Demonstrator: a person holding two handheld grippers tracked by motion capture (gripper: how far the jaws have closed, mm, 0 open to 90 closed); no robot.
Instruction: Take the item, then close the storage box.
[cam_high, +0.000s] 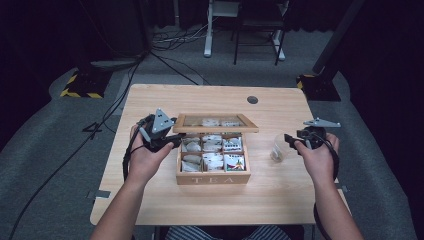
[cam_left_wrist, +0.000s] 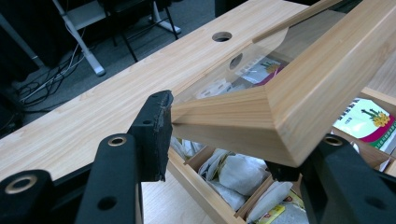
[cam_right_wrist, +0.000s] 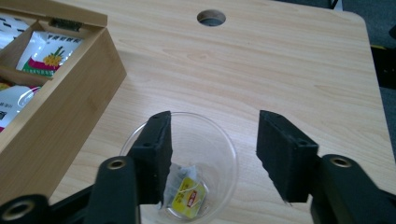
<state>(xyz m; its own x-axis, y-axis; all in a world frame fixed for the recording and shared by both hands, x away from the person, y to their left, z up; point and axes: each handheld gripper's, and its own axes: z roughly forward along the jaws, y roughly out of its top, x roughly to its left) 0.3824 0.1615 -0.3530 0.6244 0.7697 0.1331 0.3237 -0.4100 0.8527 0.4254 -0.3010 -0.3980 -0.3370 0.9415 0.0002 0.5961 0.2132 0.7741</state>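
A wooden tea box (cam_high: 212, 178) marked TEA stands mid-table, its compartments holding several tea bags (cam_high: 212, 150). Its glass-paned lid (cam_high: 216, 129) is raised on the far hinge. My left gripper (cam_high: 175, 137) is shut on the lid's left front corner (cam_left_wrist: 261, 107), one pad on each side of the wooden frame, with white sachets (cam_left_wrist: 238, 172) showing beneath. Right of the box stands a clear plastic cup (cam_high: 279, 149). My right gripper (cam_right_wrist: 212, 149) hangs open just over the cup (cam_right_wrist: 205, 135), nothing between its pads. A yellow-tagged tea bag (cam_right_wrist: 187, 196) lies in the cup's bottom.
A round cable hole (cam_high: 252, 99) sits near the table's far right edge. The box's right wall (cam_right_wrist: 56, 116) is close to the cup. Bare wood lies right of the cup and in front of the box. Stand bases (cam_high: 82, 85) and cables are on the floor behind.
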